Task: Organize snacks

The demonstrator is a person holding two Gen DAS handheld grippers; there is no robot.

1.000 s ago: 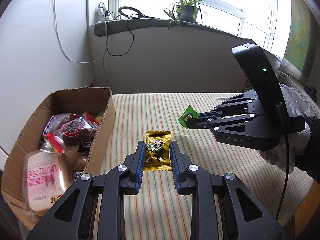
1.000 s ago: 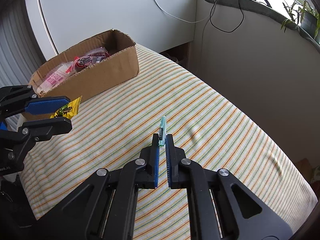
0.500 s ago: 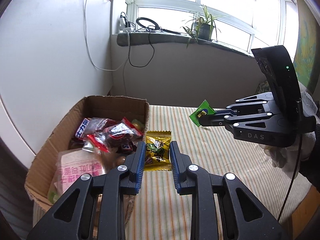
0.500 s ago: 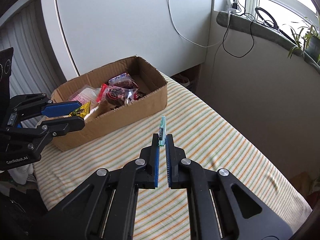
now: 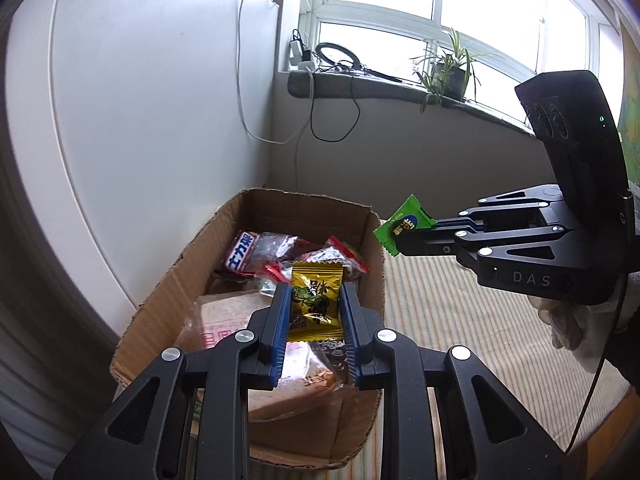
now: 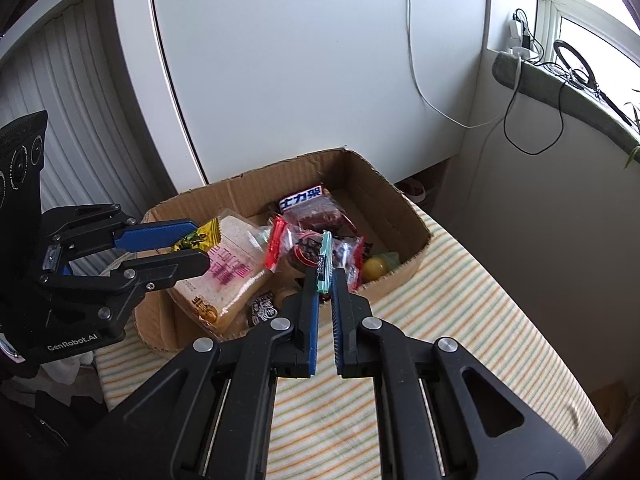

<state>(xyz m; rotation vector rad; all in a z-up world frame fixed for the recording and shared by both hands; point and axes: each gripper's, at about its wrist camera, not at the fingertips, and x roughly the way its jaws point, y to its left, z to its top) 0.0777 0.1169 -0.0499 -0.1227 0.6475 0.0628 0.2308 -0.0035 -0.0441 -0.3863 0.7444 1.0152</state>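
Observation:
My left gripper (image 5: 314, 304) is shut on a yellow candy packet (image 5: 315, 300) and holds it over the open cardboard box (image 5: 372, 248). The packet also shows in the right wrist view (image 6: 198, 236), between the left gripper's fingers (image 6: 160, 234). My right gripper (image 6: 325, 276) is shut on a green candy packet (image 6: 325, 264), seen edge-on, above the box's near wall (image 6: 396, 276). In the left wrist view the green packet (image 5: 402, 226) hangs by the box's right rim. The box holds a wrapped bread slice (image 6: 228, 264) and several red and dark snack packs.
The box stands at the left end of a table with a striped cloth (image 6: 460, 320). A white panel (image 6: 300, 60) rises behind the box. A windowsill with cables and a plant (image 5: 448, 68) runs along the far wall.
Both grippers have carried their packets left from over the striped cloth to over the box. The yellow packet, earlier above the cloth, now hangs above the box's contents.

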